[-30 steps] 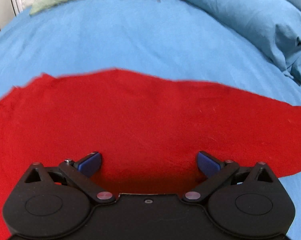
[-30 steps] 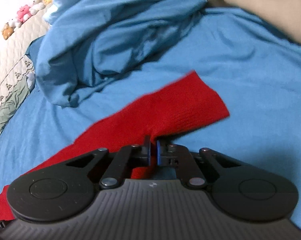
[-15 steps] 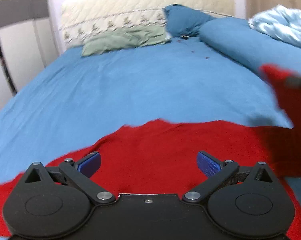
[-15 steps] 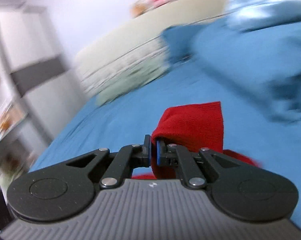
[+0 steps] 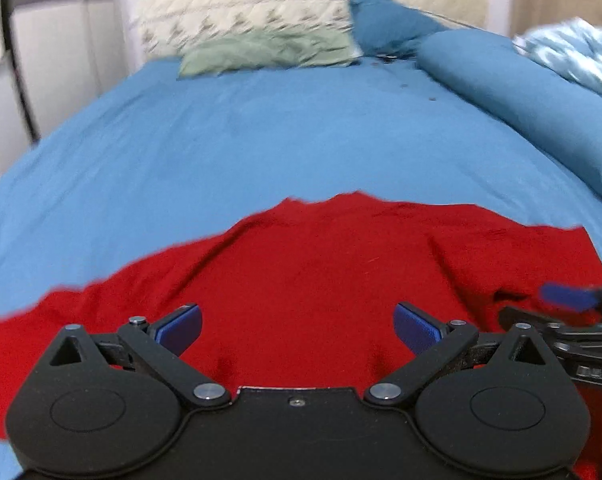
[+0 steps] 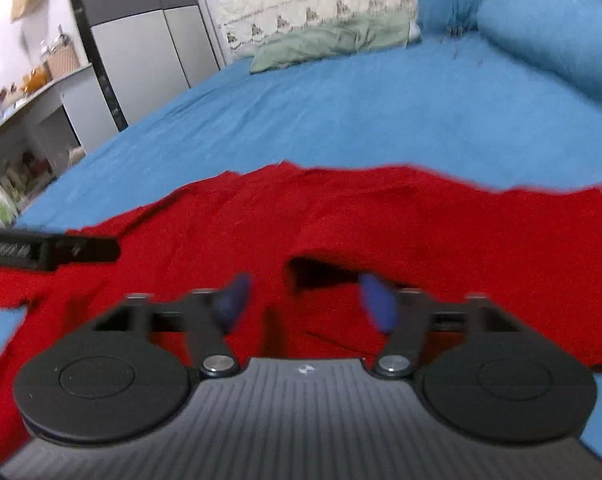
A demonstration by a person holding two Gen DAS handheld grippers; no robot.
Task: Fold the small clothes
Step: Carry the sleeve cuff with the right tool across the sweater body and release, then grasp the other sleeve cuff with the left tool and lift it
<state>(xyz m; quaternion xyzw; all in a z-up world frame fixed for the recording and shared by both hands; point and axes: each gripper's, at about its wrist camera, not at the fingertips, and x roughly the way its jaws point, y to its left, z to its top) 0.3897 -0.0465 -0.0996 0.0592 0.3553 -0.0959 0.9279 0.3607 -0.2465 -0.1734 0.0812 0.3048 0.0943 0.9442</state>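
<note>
A red knit garment (image 5: pixel 333 264) lies spread on the blue bedsheet (image 5: pixel 261 140); it also shows in the right wrist view (image 6: pixel 441 224), with one end folded back over itself. My left gripper (image 5: pixel 297 330) is open and empty just above the cloth's near part. My right gripper (image 6: pixel 307 300) is open and empty above the folded layer. The right gripper's fingertip (image 5: pixel 569 298) shows at the right edge of the left wrist view. The left gripper's black body (image 6: pixel 41 250) shows at the left of the right wrist view.
A rolled blue duvet (image 5: pixel 521 96) runs along the bed's right side. A green pillow (image 5: pixel 269 54) and a cream quilted headboard (image 5: pixel 301 4) stand at the far end. A grey wardrobe (image 6: pixel 141 48) and a cluttered shelf (image 6: pixel 21 92) stand to the left.
My right gripper carried the sleeve end over the garment, then opened and let it go. My left gripper stayed open and tilted up.
</note>
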